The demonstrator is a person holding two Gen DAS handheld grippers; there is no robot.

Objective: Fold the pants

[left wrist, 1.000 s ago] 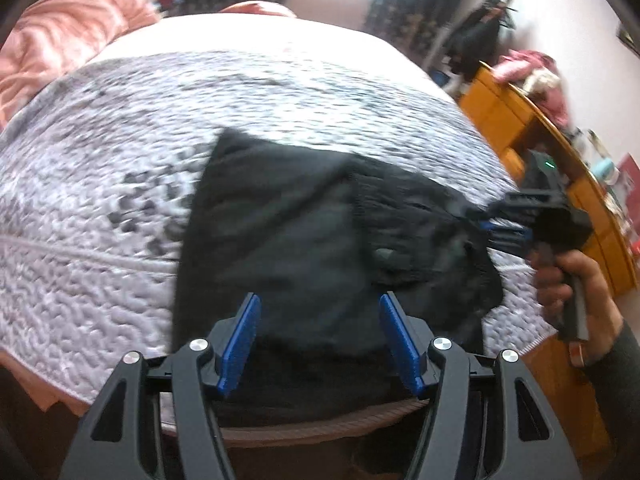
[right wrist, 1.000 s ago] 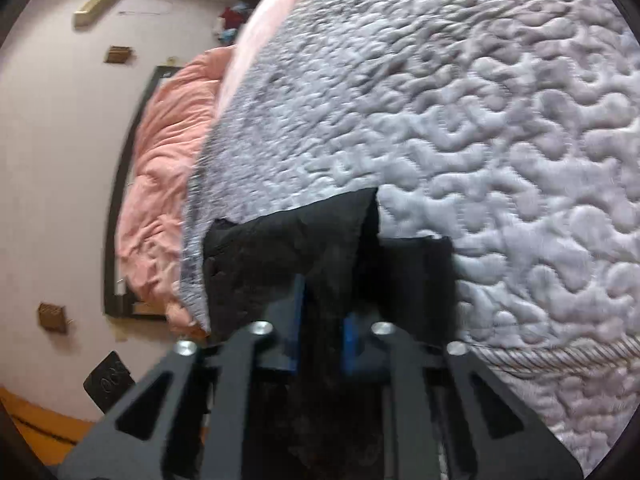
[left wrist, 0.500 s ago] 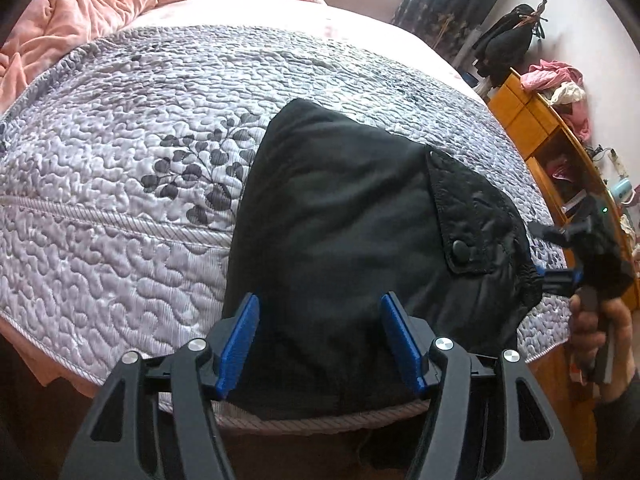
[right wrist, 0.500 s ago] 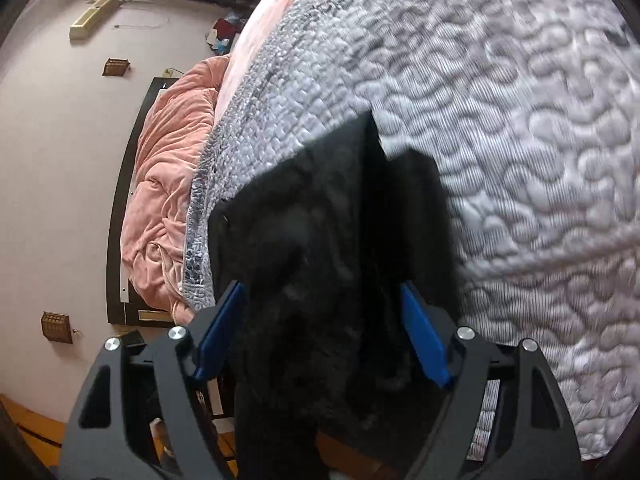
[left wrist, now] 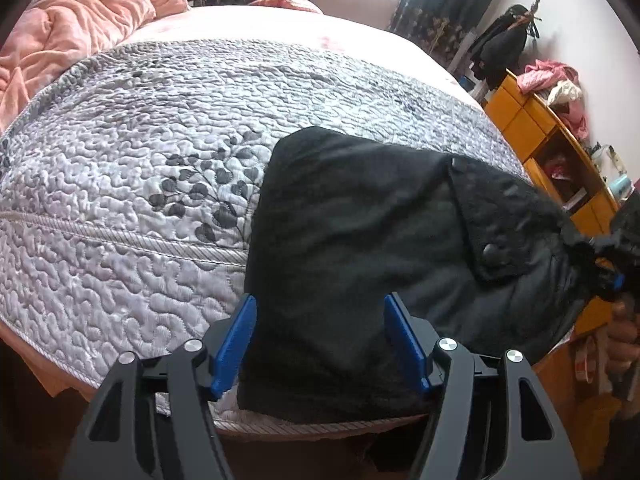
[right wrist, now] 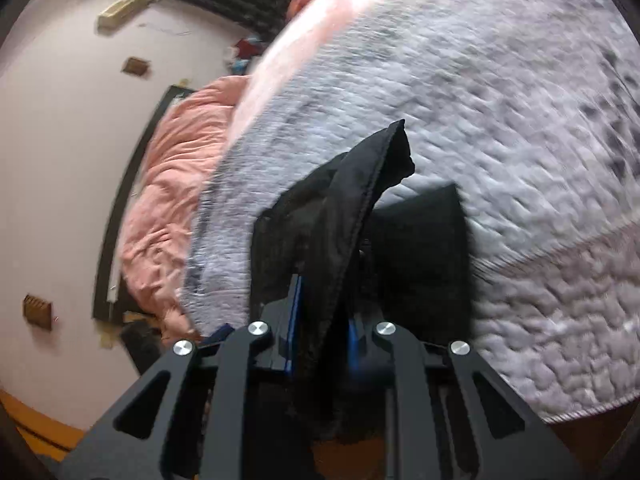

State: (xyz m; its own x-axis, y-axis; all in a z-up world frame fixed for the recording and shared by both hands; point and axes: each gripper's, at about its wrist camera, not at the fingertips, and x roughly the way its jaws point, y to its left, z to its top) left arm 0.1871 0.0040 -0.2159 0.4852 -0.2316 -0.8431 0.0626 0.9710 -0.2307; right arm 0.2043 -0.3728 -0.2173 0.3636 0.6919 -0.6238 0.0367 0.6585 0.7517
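Black pants [left wrist: 360, 232] lie folded on the grey quilted bedspread [left wrist: 140, 208] near the bed's front edge. A buttoned pocket flap [left wrist: 490, 252] faces up on the right part. My left gripper [left wrist: 320, 340] is open, its blue pads on either side of the pants' near edge, holding nothing. My right gripper [right wrist: 324, 320] is shut on a bunched edge of the pants [right wrist: 344, 208] and lifts it off the quilt. In the left wrist view the right gripper [left wrist: 612, 268] is at the pants' right end.
A pink duvet [left wrist: 60, 36] is heaped at the bed's far left. An orange wooden shelf unit [left wrist: 560, 152] with clothes on top stands to the right of the bed. Dark curtains and a coat rack stand at the back.
My right gripper was shut, opened half a second ago, and is now shut again on the pants' edge. The pants have shifted right in the left wrist view. My left gripper stays open.
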